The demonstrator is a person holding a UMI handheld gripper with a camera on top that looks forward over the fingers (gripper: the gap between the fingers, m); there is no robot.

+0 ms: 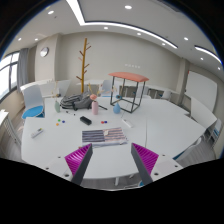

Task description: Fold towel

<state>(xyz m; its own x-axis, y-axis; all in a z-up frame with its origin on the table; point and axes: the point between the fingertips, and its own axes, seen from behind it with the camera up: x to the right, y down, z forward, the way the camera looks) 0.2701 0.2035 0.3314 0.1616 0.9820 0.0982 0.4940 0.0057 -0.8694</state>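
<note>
Two pink pads [82, 158] sit wide apart at the near edge of the white counter [160, 125], so the jaws are spread with nothing between them. The gripper [113, 162] hangs well back from everything on the counter.

Going left to right: a blue object [38, 131] lies at the far left of the counter, then a small dark item [86, 121], then the towel [104, 136], a flat striped cloth lying just ahead of the fingers and a little left of their midline. Behind it stand a pale bottle [95, 104] and a wooden coat stand [85, 62], and further right a small red-topped table [129, 78] rises beyond the counter.

The step in hand looks like the approach to the towel. To do it well, I would bring the gripper forward and down toward one corner or short edge of the cloth, keeping the fingers low and nearly flat to the counter, so that a single layer can be pinched rather than a bunch. The dark item lies near the towel's far side, so the fold is best carried away from it.
</note>
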